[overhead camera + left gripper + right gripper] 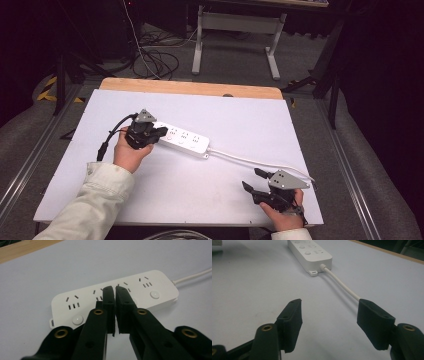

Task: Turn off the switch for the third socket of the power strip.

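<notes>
A white power strip [184, 139] lies flat near the middle of the white table top [165, 190], and its white cable [250, 160] runs off to the right edge. My left gripper [163, 132] is at the strip's left end. In the left gripper view it [115, 293] is shut with nothing between its jaws, and its tips are over the strip's [160, 282] middle sockets, near a round button [77, 319]. My right gripper [253, 179] rests open near the front right edge, apart from the strip. In the right gripper view its jaws [329, 312] stand wide, with the cable [342, 285] running towards the right jaw from the strip [312, 253].
A wooden strip [190, 88] borders the table's far edge. Beyond it on the floor are a white desk frame [235, 37] and loose cables [155, 60]. Metal rails [350, 170] run along both sides of the table.
</notes>
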